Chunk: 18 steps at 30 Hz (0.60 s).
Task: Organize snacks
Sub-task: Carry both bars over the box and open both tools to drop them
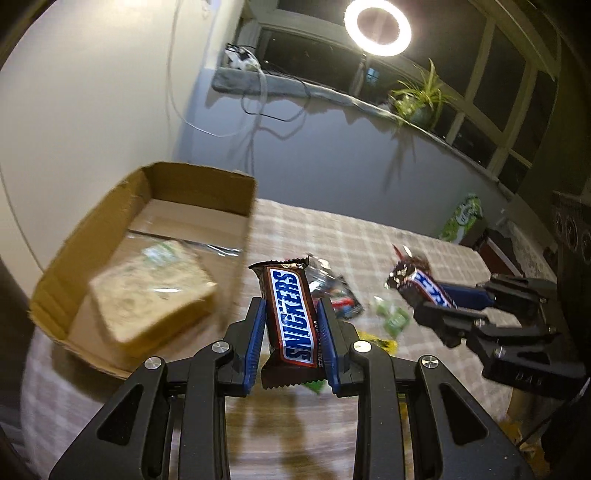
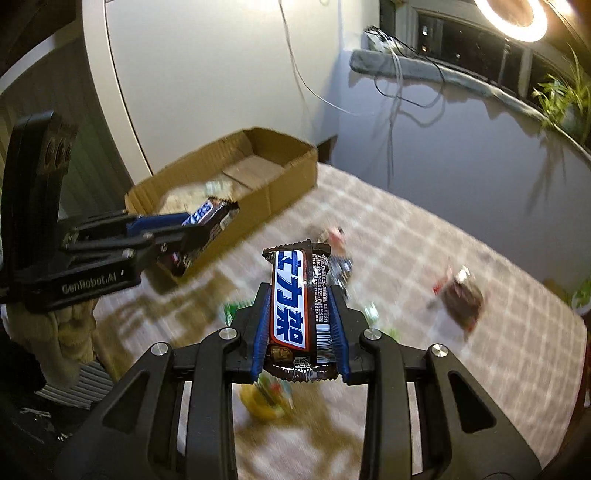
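Observation:
My left gripper (image 1: 290, 308) is shut on a brown Snickers bar (image 1: 291, 317), held above the table just right of the open cardboard box (image 1: 55, 273). It also shows in the right wrist view (image 2: 201, 236) at the box's near wall. My right gripper (image 2: 300, 295) is shut on a second Snickers bar (image 2: 295, 310), above the loose snacks. It also shows at the right of the left wrist view (image 1: 424, 295). A pale wrapped snack (image 1: 151, 291) lies in the box.
The checked tablecloth (image 2: 424, 258) carries loose snacks: a dark packet (image 2: 463, 299), green wrappers (image 1: 397, 319), a yellow one (image 2: 264, 404). A wall, window sill with cables, a plant (image 1: 421, 96) and a ring light (image 1: 376, 27) stand behind.

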### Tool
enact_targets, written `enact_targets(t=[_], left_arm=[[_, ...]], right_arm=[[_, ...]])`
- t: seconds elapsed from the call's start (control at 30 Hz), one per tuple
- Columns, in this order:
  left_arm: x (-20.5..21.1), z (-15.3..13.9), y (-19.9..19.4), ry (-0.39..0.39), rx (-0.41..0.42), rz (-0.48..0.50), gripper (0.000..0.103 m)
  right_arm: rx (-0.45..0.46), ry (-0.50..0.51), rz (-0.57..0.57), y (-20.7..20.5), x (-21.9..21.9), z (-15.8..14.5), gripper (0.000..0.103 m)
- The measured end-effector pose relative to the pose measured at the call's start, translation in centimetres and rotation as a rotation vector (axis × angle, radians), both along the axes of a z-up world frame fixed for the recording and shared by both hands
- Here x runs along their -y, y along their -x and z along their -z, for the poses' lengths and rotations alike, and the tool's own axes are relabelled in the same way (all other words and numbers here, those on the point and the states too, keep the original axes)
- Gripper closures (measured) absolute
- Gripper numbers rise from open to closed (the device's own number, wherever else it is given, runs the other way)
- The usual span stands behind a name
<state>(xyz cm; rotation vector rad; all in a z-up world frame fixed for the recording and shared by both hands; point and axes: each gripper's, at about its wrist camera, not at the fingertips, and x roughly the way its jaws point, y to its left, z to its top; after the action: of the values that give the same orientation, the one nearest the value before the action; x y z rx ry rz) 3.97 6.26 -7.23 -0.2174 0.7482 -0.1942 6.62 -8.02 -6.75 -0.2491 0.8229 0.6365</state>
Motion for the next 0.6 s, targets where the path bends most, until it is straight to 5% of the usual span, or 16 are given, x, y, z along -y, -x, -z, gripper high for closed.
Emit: enact_targets(t=[0.6], left_arm=[[-8.3,0.1,-2.5,-0.005,-0.018,-0.162,0.076]], right_arm=[[-0.011,0.002,-0.074,-8.6,-9.8,0.1,0.072]])
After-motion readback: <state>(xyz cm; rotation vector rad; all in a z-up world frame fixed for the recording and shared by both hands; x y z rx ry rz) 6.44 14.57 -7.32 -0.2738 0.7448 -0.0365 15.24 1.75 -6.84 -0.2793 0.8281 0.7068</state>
